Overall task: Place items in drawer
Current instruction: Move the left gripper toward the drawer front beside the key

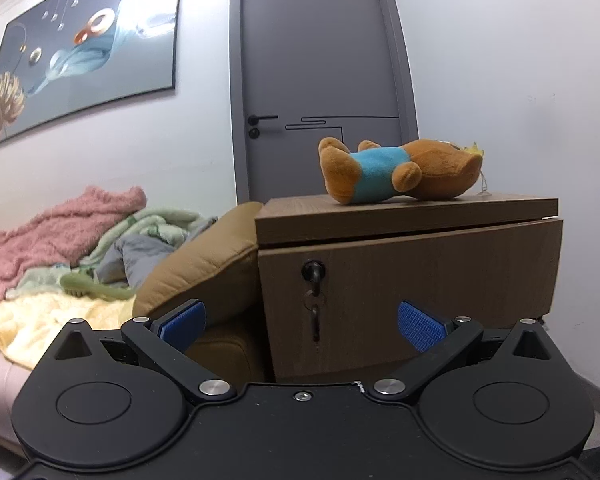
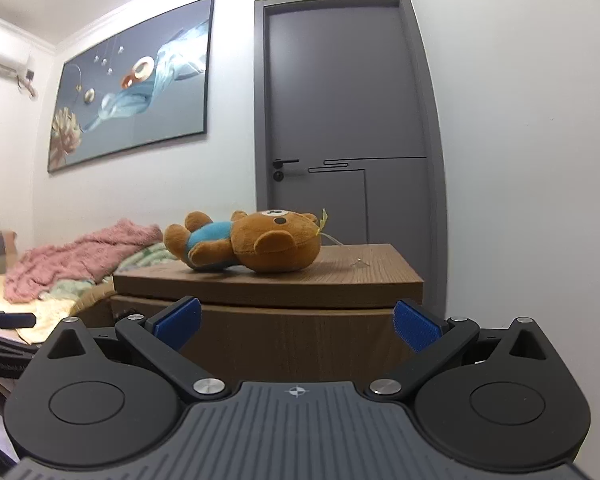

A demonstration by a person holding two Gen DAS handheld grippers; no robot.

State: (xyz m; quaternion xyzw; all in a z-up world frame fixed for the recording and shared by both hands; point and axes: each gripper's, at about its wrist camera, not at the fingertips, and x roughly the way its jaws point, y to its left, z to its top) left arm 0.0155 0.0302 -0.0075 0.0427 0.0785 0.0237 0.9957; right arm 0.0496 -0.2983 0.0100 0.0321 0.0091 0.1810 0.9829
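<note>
door [image 1: 320,80] grey, shut, 12 o'clock | bed [image 1: 40,320] with heaped blankets, 9 o'clock | wooden nightstand [image 1: 404,216] at 2 o'clock, drawer [image 1: 420,280] front slightly ajar, key [image 1: 314,276] in lock | plush bear [image 2: 244,246] lying on nightstand top | left gripper [image 1: 300,326] jaws apart, empty | right gripper [image 2: 296,326] jaws apart, empty

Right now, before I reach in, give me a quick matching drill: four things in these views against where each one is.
Things:
1. plush bear
2. key
3. pink blanket
4. left gripper

Places:
A. heaped on the bed
B. lying on the cabinet top
C. open, facing the drawer front
D. in the drawer lock

Pairs: 1-B, 2-D, 3-A, 4-C
</note>
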